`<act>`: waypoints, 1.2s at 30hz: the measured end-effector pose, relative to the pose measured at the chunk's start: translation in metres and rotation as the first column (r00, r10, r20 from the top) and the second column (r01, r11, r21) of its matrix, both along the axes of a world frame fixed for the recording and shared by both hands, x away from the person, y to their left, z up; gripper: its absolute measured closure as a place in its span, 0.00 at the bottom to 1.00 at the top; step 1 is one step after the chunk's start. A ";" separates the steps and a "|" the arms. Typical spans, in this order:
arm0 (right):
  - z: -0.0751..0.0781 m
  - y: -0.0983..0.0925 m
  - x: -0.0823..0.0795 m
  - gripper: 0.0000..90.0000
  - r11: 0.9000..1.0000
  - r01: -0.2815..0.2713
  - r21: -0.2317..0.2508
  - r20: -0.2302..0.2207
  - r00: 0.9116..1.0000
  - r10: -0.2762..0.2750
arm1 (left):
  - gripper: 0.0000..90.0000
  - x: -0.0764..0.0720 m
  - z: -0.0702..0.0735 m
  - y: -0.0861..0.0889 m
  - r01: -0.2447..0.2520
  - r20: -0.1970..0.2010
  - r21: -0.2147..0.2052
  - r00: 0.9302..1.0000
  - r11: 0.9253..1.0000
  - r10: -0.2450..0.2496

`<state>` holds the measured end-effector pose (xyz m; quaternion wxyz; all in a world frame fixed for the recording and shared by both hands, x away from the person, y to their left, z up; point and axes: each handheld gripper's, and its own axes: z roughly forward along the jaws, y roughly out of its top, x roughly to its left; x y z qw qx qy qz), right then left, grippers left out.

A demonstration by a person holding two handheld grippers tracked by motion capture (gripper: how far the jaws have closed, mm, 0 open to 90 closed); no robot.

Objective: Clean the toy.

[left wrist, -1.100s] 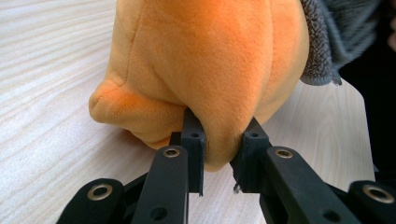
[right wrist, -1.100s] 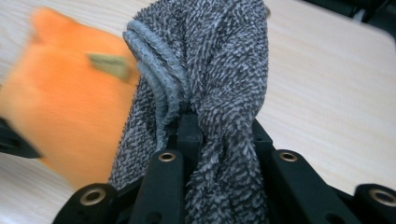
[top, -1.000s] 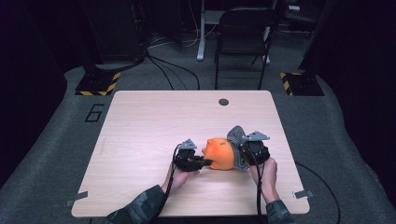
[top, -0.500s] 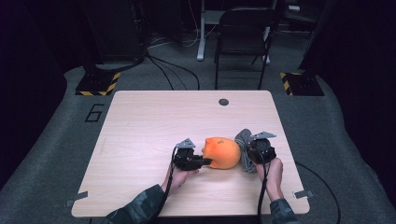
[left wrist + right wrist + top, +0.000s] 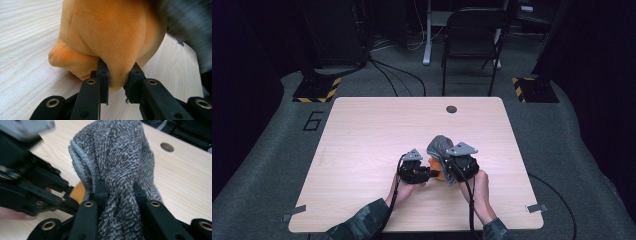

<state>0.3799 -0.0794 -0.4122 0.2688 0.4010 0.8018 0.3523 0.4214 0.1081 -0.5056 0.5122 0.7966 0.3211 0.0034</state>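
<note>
Pinching a fold of the orange plush (image 5: 112,40), the left gripper (image 5: 424,175) is clamped on it near the table's (image 5: 362,145) front edge. The right gripper (image 5: 447,167), closed on the grey towel (image 5: 117,165), has swung back left, draping towel over plush.

The left tool (image 5: 117,83) has both black jaws pinched on a fold at the bottom of an orange plush (image 5: 110,35). The fabric bulges down between them, so it's a real grip, not just a touch. The plush sits on the pale wood bench (image 5: 27,50), with a rounded lump sticking out low on its left side. At the top right, a blurry grey cloth (image 5: 190,22) sits right against the plush, maybe over it, hard to tell. Small grey bit on the bench near the right edge, too blurred to make out.
</note>
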 end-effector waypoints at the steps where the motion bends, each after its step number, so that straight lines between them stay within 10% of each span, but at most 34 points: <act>1: -0.007 0.001 0.002 0.81 1.000 0.010 -0.012 0.004 1.000 -0.010 | 0.85 0.000 -0.001 0.000 0.001 -0.003 -0.002 1.000 1.000 -0.001; 10: -0.012 -0.005 0.004 0.81 0.996 0.007 -0.085 0.042 0.999 -0.003 | 0.85 0.001 -0.001 0.000 0.015 0.005 -0.004 1.000 1.000 -0.015; 36: -0.025 -0.055 0.018 0.68 0.997 0.081 0.018 -0.025 0.996 -0.081 | 0.84 0.002 -0.003 -0.002 0.020 -0.010 -0.017 1.000 1.000 -0.021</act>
